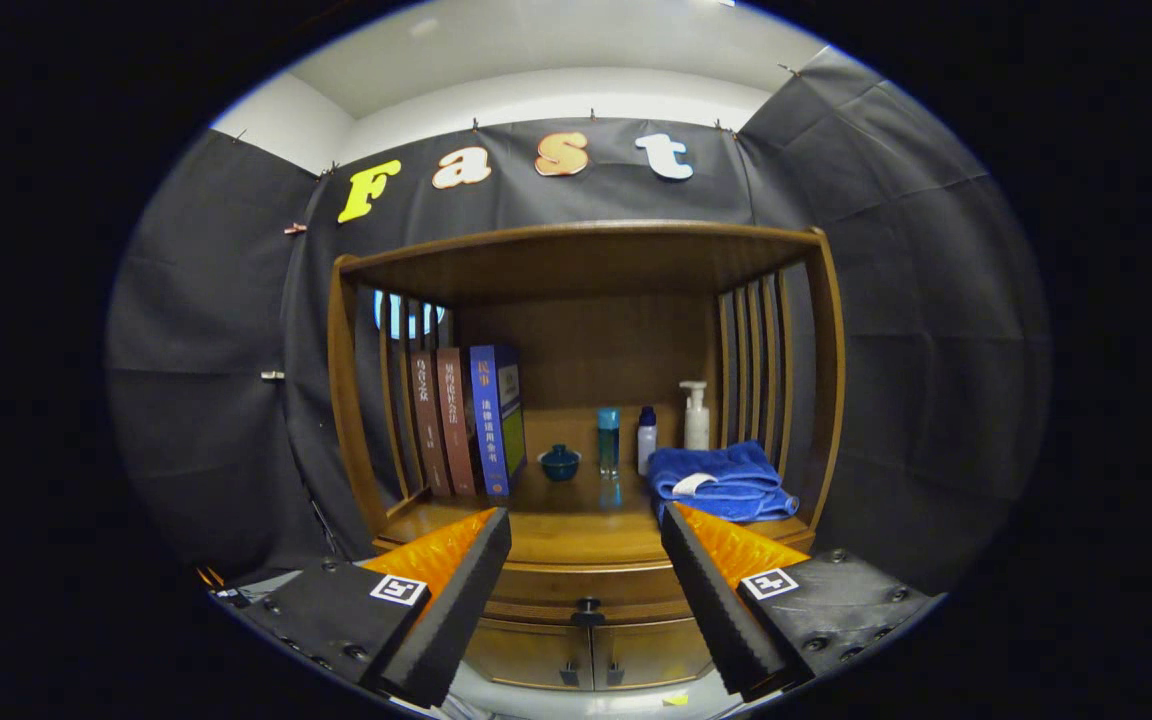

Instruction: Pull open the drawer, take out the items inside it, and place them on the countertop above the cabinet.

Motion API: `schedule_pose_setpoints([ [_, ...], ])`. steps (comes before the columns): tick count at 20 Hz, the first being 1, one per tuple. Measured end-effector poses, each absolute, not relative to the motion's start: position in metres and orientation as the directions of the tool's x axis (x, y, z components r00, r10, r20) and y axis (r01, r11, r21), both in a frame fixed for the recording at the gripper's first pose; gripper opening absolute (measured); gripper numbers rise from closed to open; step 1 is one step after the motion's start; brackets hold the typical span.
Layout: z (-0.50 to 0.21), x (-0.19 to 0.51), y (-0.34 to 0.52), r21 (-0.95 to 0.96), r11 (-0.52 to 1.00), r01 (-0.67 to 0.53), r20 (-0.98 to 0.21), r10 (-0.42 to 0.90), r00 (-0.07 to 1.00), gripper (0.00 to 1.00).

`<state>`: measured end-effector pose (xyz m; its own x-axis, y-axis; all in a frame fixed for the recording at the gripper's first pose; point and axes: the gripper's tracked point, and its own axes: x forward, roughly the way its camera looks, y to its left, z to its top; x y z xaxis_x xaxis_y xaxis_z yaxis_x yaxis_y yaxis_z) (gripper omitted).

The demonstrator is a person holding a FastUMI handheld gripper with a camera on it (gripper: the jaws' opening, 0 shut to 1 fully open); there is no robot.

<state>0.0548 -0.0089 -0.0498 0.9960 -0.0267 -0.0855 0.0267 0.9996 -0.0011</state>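
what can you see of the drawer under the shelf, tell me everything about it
The drawer is a wide, shallow front of glossy brown wood, set just under the countertop and above two small cabinet doors. It is fully closed, flush with the cabinet. One small dark round knob sits at the middle of its front. Nothing touches it: the claw is open, its fingers spread to either side with the knob between and beyond them. What it holds is hidden.
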Motion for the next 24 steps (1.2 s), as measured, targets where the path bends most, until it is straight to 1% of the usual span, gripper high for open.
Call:
schedule_pose_setpoints([
  [8, -0.132, 0.104, -0.014, 0.016, 0.999, 0.037, -0.232, -0.032, 0.972, 0.99],
  [12, -0.185, 0.122, -0.017, 0.036, 0.998, 0.05, -0.333, -0.035, 0.942, 0.99],
  [20, -0.266, 0.136, -0.023, 0.012, 0.996, 0.084, -0.479, -0.068, 0.875, 0.99],
  [23, -0.28, 0.137, -0.023, -0.011, 0.996, 0.091, -0.507, -0.084, 0.858, 0.69],
  [24, -0.279, 0.14, -0.021, -0.015, 0.996, 0.087, -0.495, -0.083, 0.865, 0.59],
])
